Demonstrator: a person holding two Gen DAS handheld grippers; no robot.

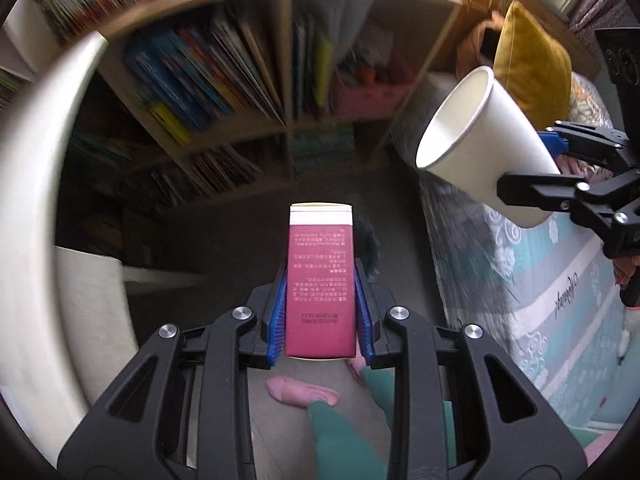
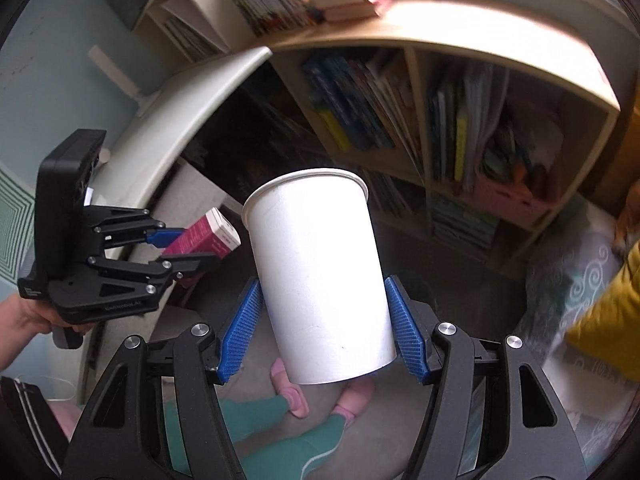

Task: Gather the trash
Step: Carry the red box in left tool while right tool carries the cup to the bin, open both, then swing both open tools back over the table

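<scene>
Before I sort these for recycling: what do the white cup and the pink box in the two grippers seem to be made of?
The white cup looks like matte paper: dull white wall, thin rolled rim, no gloss; an inner lining can't be told. The pink box looks like thin printed cardboard with a slight sheen: sharp folded edges, flat panels, white print, pale end. The right gripper and left gripper hold them without visible denting.

Both wrist cams close, share bookshelf (image 1: 256,92).
</scene>
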